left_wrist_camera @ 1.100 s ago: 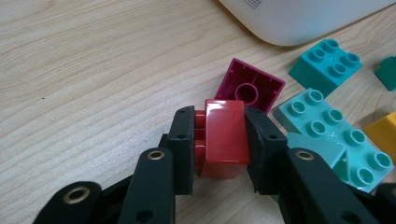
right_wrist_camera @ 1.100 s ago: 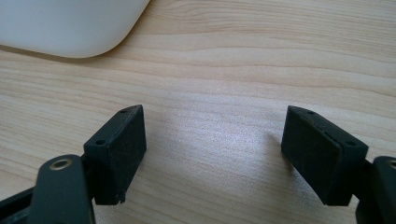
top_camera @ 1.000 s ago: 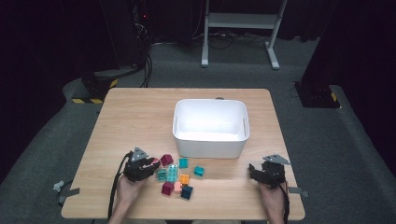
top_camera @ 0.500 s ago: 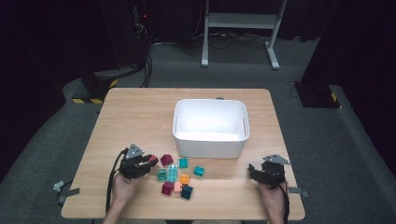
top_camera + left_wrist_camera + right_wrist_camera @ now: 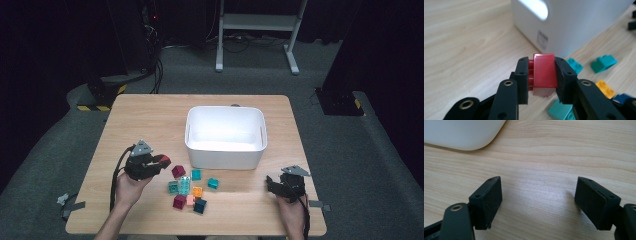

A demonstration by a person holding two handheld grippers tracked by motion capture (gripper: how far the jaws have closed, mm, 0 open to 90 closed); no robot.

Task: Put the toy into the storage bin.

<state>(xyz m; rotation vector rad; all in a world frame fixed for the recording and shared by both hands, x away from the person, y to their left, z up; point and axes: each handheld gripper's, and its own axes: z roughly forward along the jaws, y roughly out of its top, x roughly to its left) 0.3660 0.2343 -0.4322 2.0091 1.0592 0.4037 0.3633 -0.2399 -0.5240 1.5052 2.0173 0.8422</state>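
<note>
So the left gripper (image 5: 541, 77) has a red brick (image 5: 543, 73) clamped between its jaws, held above the table (image 5: 150, 115) near its front-left part, left of the white bin (image 5: 225, 135). Bin looks empty from here, so basically nothing's sorted yet. A whole cluster of loose bricks (image 5: 192, 189) sits by the front edge in front of the bin. Right gripper (image 5: 537, 202) is parked near the front-right corner, jaws wide, holding nothing.
</note>
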